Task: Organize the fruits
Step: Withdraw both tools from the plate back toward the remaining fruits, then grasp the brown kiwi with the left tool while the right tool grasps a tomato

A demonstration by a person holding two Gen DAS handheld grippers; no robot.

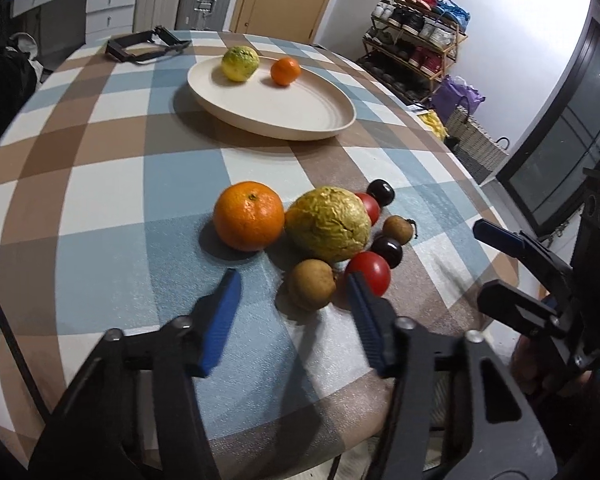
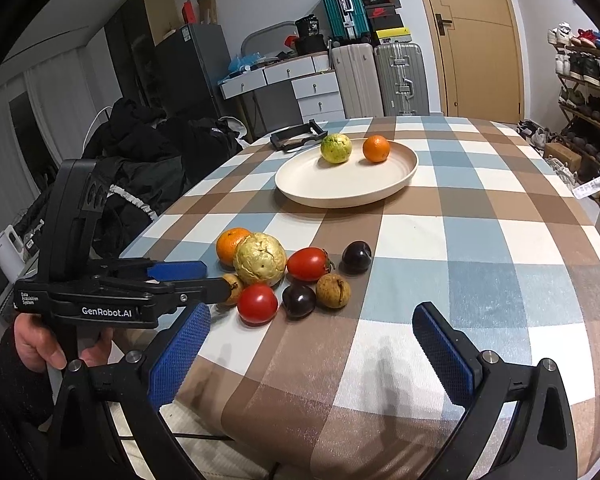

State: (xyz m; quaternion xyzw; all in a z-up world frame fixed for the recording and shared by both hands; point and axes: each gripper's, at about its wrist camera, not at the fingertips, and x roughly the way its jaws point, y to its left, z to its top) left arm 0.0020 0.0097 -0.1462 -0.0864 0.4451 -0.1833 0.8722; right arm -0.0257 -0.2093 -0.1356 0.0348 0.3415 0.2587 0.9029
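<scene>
A cream plate at the far side holds a green-yellow fruit and a small orange. Nearer, a cluster lies on the checked cloth: an orange, a wrinkled yellow fruit, two tomatoes, two dark plums and brown longans. My left gripper is open, just short of the cluster, around the near longan. My right gripper is open and empty, nearer than the cluster.
A black frame-like object lies on the table behind the plate. The table's right edge drops toward a shoe rack and baskets. Dark jackets are piled off the table's left side.
</scene>
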